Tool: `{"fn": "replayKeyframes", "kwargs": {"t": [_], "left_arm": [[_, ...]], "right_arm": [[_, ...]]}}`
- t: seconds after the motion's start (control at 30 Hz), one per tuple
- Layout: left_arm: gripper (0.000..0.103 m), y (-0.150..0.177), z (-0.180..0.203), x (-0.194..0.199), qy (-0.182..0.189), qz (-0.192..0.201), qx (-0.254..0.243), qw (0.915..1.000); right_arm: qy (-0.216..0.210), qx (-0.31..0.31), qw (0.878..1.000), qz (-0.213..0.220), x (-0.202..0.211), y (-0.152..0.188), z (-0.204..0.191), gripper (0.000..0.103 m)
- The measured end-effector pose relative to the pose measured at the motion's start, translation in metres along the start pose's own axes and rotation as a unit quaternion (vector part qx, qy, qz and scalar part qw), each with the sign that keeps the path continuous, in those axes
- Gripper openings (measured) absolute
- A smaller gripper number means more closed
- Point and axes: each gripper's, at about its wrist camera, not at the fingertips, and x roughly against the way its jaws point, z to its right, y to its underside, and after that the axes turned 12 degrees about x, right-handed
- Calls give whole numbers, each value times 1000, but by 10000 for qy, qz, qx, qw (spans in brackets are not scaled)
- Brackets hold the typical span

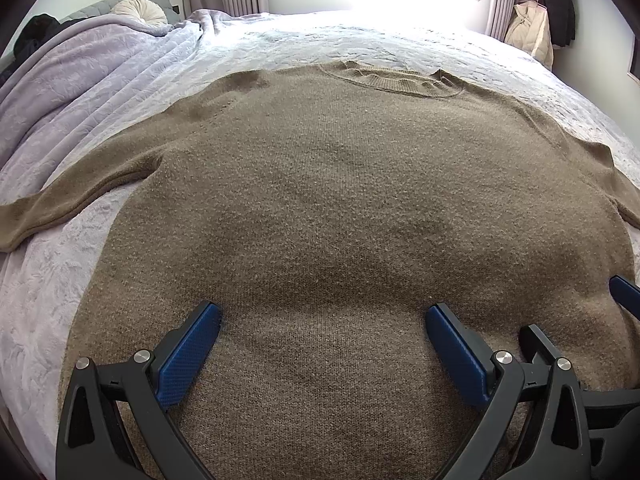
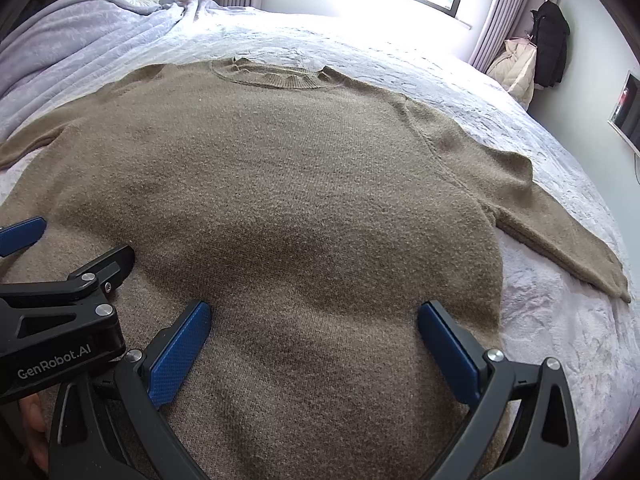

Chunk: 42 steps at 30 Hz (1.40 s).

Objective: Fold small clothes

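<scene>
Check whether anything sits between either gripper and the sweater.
Nothing visible does. The left gripper and right gripper, both open, hang directly over the brown sweater, which lies flat on the bed.

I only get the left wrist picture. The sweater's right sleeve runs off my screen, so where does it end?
Observer: The right sleeve lies flat on the bedspread, its cuff pointing toward the near right corner, unfolded.
Operator: Is the right gripper holding anything?
Observer: No. The right gripper is open over the sweater, nothing between its fingers.
Operator: Anything on the wall past that coat?
Observer: Yes, a framed panel hangs on the right wall, which your view barely catches.
</scene>
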Motion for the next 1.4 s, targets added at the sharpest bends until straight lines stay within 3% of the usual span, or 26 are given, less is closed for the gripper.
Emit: {"fn": "replayKeyframes", "kwargs": {"t": [0.83, 1.13, 1.4], "left_arm": [[103, 4, -1, 1, -52, 62, 26, 10000], [103, 0, 7, -1, -355, -125, -52, 9993], [103, -11, 11, 9, -438, -249, 0, 9987]], "right_arm": [[-30, -8, 10000, 0, -1, 0, 1, 103], [-69, -19, 10000, -12, -1, 0, 1, 103], [-447, -27, 9989, -124, 6, -6, 14, 103]]}}
